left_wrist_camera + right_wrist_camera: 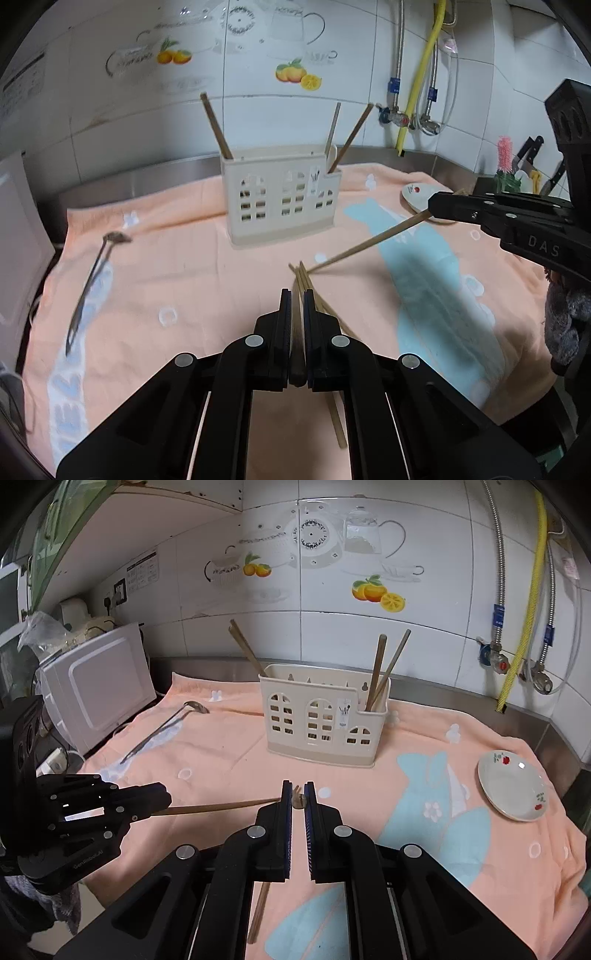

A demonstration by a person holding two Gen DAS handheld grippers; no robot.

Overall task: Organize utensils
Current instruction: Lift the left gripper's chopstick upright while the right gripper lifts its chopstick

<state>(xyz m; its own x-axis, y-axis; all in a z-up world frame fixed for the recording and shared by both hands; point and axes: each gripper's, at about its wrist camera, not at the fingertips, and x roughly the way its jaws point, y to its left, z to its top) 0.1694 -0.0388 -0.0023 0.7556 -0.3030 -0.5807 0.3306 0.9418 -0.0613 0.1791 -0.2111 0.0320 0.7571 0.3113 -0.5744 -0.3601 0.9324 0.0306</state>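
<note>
Tiled kitchen wall with fruit and teapot decals, and a desk (554,734) covered by a peach towel (229,760), which I'd guess is there to stop things sliding around.

The left tool (297,295) is pressed together, pinching one chopstick (296,332) that runs back between its fingers, front end pointing toward the caddy. In the right-wrist view that same stick sticks out sideways from it. The right tool (298,788) is also clamped on a chopstick (258,912); in the left-wrist view it angles down from the tool with its far tip low by the loose pile. Each tool gripping a single stick near one end makes sense to me, since that leaves the long end free to drop into a slot.

The landmark here is the cream utensil caddy (321,720) with the little window cutouts. Straight in front of it, near the tools, a few loose chopsticks (310,284) lie bunched on the towel. Inside it, one stick (243,646) leans out of the left end and two more (384,664) stand in the right compartment, so sticks seem to go there. Well off to its left lies a metal spoon (166,727), untouched. To its right and a bit nearer sits a small white dish (511,786) with red flowers.

I'd say sorting is partway done.
</note>
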